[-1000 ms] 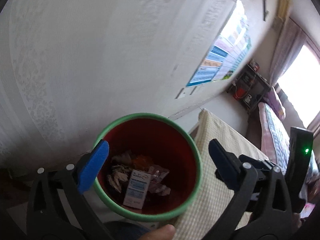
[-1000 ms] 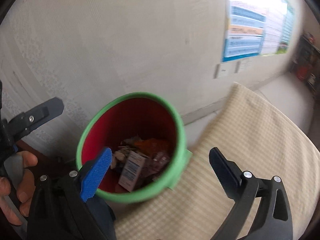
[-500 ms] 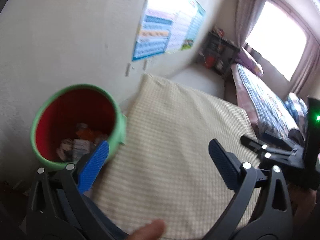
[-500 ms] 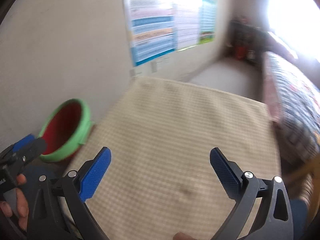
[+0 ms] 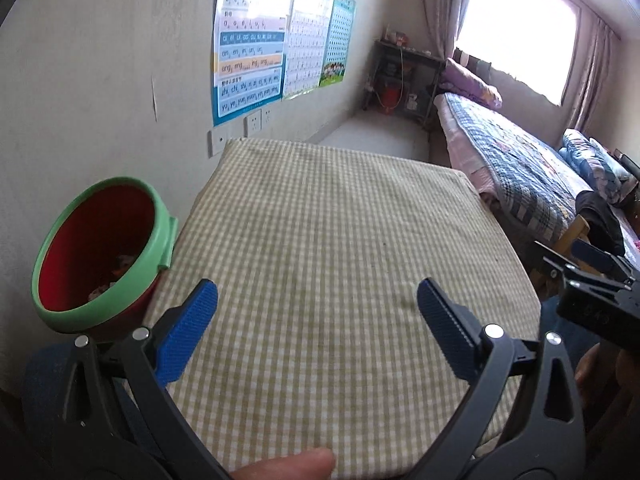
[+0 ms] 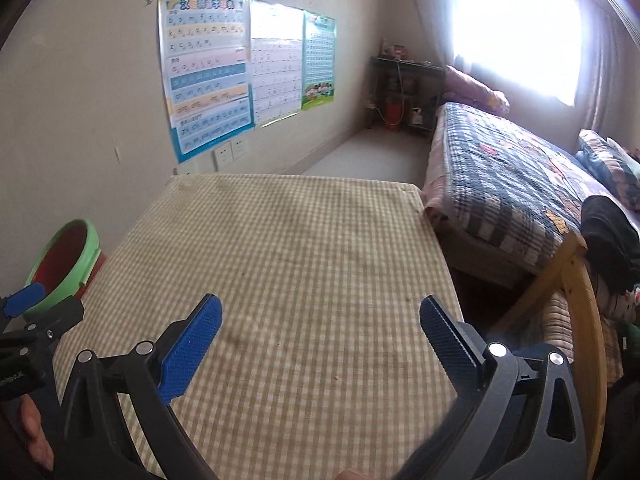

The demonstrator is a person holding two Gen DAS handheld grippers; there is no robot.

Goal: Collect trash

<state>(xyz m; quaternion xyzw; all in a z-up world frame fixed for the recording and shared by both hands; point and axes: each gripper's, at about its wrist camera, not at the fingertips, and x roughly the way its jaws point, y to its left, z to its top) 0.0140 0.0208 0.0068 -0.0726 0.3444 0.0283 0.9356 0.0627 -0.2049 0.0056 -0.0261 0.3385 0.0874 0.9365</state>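
Both tongs hang wide and empty: left tongs (image 5: 318, 312) low centre of the left wrist view, right tongs (image 6: 320, 322) low centre of the right wrist view, each over the checked cloth of the desk (image 5: 340, 240). No trash shows on the cloth in either view. Some scraps sit at the bottom of the trash bin (image 5: 102, 252), red inside w/ green rim, at mid left, just beside the desk's left edge and close to the wall. Judged: collecting looks about done, or it's a check for leftovers; next move calls for scanning the desk & floor before reaching. Room: desk top is open all across; its right edge drops to a narrow gap beside the bed (image 6: 520, 188), w/ a wooden chair back (image 6: 580, 280) at lower right.
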